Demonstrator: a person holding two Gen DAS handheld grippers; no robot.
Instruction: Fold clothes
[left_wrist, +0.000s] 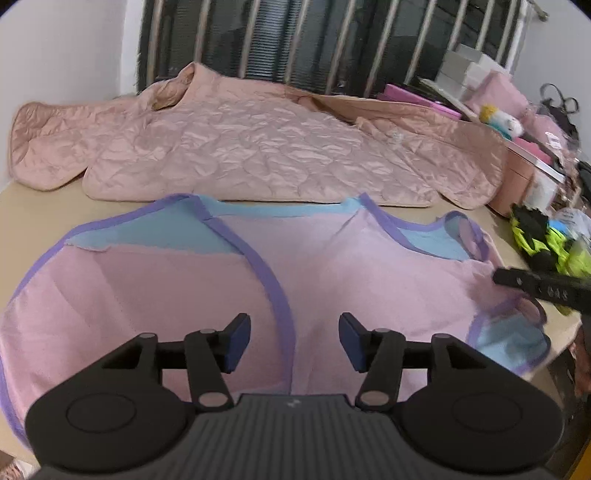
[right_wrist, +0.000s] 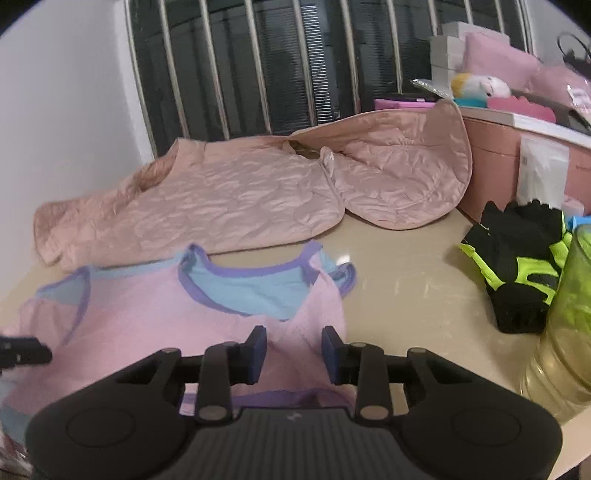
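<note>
While the pink top (left_wrist: 155, 295) lies spread flat on the counter (left_wrist: 33, 206), its near hem reaching the counter's front edge, both grippers hover over it with jaws apart, holding nothing. The left gripper (left_wrist: 294, 341) sits above the purple-trimmed seam; the right gripper (right_wrist: 294, 354) hangs over the strap end. The thin fabric could bunch or slide off the edge if only one layer gets pinched. The quilted jacket (left_wrist: 258, 147) lies just behind and could be dragged along, and the gloves (right_wrist: 524, 266) and green bottle (right_wrist: 569, 332) crowd the right side.
</note>
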